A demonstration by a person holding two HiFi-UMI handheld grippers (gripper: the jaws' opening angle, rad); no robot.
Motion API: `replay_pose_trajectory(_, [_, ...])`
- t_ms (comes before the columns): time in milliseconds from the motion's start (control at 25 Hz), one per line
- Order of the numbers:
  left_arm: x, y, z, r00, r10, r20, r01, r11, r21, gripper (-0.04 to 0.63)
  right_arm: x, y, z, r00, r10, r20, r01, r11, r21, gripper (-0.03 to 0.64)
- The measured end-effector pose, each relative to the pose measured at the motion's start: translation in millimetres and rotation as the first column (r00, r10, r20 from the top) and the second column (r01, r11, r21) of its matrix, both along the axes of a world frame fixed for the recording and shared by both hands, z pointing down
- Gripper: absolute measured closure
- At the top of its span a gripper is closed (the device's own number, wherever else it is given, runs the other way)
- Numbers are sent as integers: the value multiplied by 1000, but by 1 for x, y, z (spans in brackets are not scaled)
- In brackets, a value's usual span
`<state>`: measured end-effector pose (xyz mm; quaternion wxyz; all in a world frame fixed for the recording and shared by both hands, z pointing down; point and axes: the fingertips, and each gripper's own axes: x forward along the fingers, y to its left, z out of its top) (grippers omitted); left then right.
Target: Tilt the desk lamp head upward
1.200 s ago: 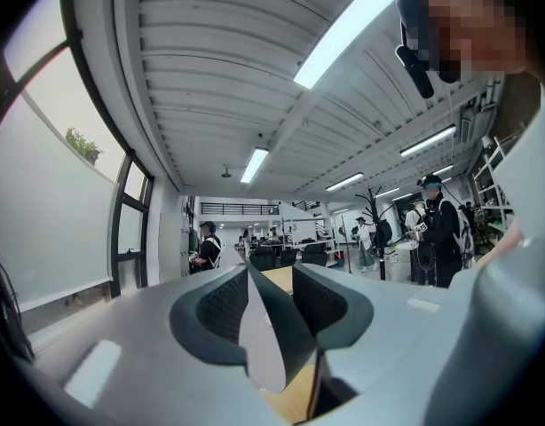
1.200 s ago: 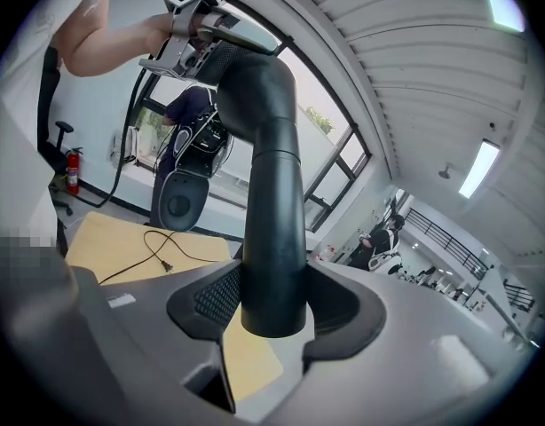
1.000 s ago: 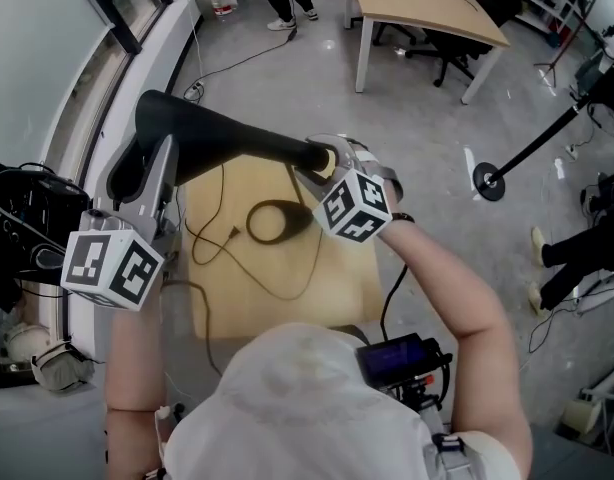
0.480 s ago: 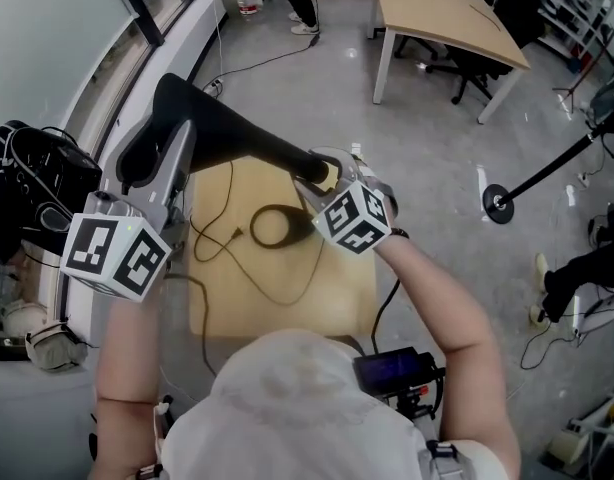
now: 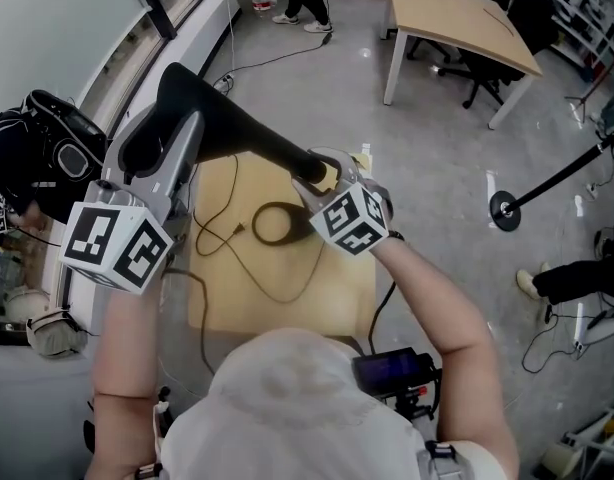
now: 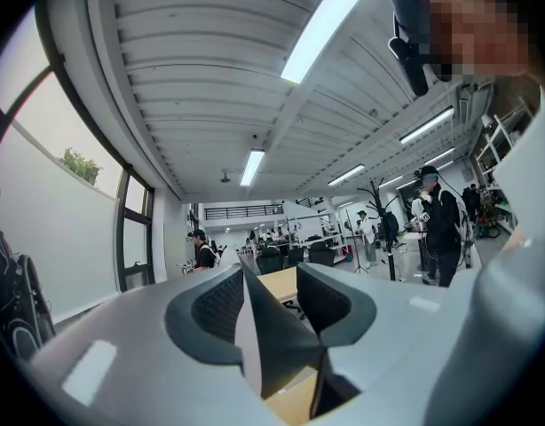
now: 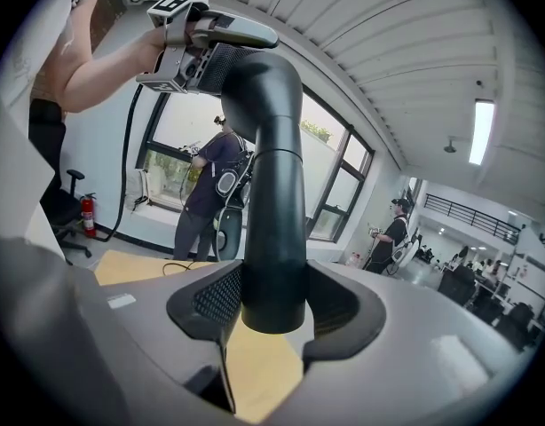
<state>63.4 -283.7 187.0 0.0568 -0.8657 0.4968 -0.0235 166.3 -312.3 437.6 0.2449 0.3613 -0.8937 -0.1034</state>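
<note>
Head view, left to right: a black backpack (image 5: 42, 143) sits at the far left beside the window wall. The left gripper (image 5: 162, 140) is positioned at the lamp head (image 5: 182, 88), which forms the raised upper-left end of the black desk lamp. This gripper's marker cube (image 5: 117, 246) lies nearest the person. The lamp arm (image 5: 252, 138) slopes from the head down and to the right over the wooden table (image 5: 287, 298), where a black cable (image 5: 253, 224) lies in loops. The right gripper (image 5: 322, 173) is clamped on the lower end of the arm, above the far half of the table. A second table (image 5: 457, 28) and a round stand base (image 5: 505, 208) stand well apart on the floor at the right.

Left gripper view: the thin lamp head lies edge-on between the jaws, which have just been opening. One pad lies just beside the head's pale face. A gap shows between the dark face and the other pad, so the head is not clamped.

Right gripper view: both pads press on the sides of the cylindrical lamp arm, whose end sits level with the pads. The arm stands upright from the jaws, then bends at the top toward the left gripper, which a hand holds there.
</note>
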Motion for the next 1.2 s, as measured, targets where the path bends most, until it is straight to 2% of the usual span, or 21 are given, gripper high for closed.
replay_pose_trajectory(280, [-7, 2, 7, 995, 50, -87, -55, 997, -50, 434, -4, 2, 1, 1000, -25, -1, 25, 999, 21, 382])
replay_pose_trajectory(520, [-12, 13, 20, 994, 54, -99, -60, 996, -59, 434, 0, 4, 0, 997, -53, -55, 59, 993, 99, 365])
replay_pose_trajectory(640, [-25, 22, 27, 993, 34, -116, -42, 997, -67, 434, 2, 8, -9, 998, -64, -21, 66, 991, 119, 365])
replay_pose_trajectory(840, [-46, 39, 53, 990, 1, -143, -15, 995, -97, 434, 9, 16, -14, 995, -79, 61, 74, 994, 85, 371])
replay_pose_trajectory(1040, [-56, 52, 100, 988, -10, -155, -16, 986, -166, 439, 25, 34, -13, 992, -68, 110, 60, 995, 75, 427])
replay_pose_trajectory(1200, [-56, 55, 129, 984, 52, -172, -84, 978, -189, 462, 42, 43, -16, 991, 5, 133, -17, 996, 87, 493])
